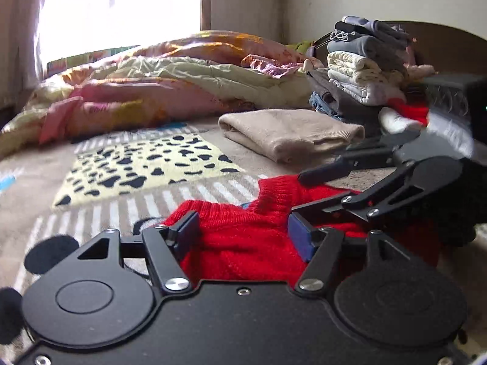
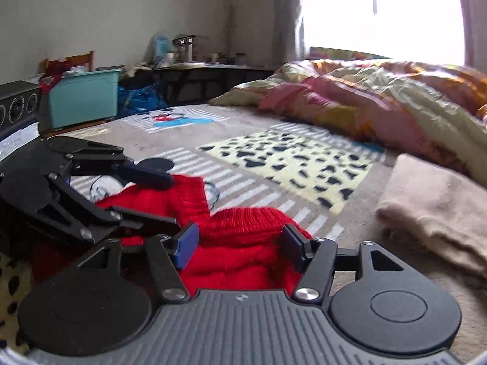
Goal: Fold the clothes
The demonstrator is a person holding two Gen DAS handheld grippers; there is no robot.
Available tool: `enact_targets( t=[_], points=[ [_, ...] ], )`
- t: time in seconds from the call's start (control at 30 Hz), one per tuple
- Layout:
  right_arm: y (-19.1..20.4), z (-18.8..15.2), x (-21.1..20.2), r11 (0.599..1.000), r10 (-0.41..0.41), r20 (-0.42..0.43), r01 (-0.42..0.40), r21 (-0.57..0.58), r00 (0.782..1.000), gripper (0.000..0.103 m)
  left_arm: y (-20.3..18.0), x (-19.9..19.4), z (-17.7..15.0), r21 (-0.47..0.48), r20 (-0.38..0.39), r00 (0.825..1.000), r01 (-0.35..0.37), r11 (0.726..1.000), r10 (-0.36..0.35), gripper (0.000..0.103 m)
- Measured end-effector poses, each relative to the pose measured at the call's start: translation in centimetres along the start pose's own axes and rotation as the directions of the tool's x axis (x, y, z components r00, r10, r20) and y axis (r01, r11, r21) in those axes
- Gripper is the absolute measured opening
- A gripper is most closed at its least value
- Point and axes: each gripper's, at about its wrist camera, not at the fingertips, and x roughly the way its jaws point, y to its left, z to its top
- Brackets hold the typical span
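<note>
A red knitted sweater [image 1: 280, 191] lies bunched on the patterned bed blanket [image 1: 146, 164]. My left gripper [image 1: 243, 234] is open, its blue pads wide apart on either side of a mound of the red knit. The right gripper [image 1: 298, 194] comes in from the right with its fingers spread over the sweater's ribbed edge. In the right wrist view the right gripper [image 2: 240, 243] is likewise open, straddling the red sweater [image 2: 188, 194], and the left gripper [image 2: 175, 202] reaches in from the left, open. Neither gripper is pinching the fabric.
A folded beige sweater [image 1: 292, 133] [image 2: 435, 213] lies to the right. Behind it stands a tall stack of folded clothes [image 1: 359, 70]. A rumpled colourful quilt [image 1: 152, 91] fills the far side below the window. A teal bin [image 2: 85, 97] and a cluttered desk [image 2: 207, 73] stand beyond the bed.
</note>
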Motion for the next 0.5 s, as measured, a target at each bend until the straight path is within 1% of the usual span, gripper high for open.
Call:
enact_targets(
  t=[0.07,0.23,0.37,0.5],
  points=[
    [-1.0,-0.6,0.4,0.997,0.041,0.009,-0.041,0.065,0.999,0.064,0.2,0.5,-0.4,-0.014,-0.015,1.000,0.019,1.000,-0.020,0.064],
    [-1.4,-0.9,1.0,0.994,0.074,-0.007,-0.073,0.081,0.997,0.065,0.5,1.3,-0.4,-0.048,-0.055,0.997,0.053,0.997,-0.055,0.064],
    [-1.4,-0.9,1.4,0.994,0.077,-0.018,-0.076,0.084,0.997,0.065,0.0,1.0,-0.4,-0.023,-0.048,0.998,0.030,0.999,-0.031,0.064],
    [-0.6,-0.4,0.9,0.997,0.034,-0.032,-0.032,0.064,0.999,0.065,-0.6,0.5,-0.4,0.002,-0.034,0.999,-0.001,1.000,0.001,0.064]
  ],
)
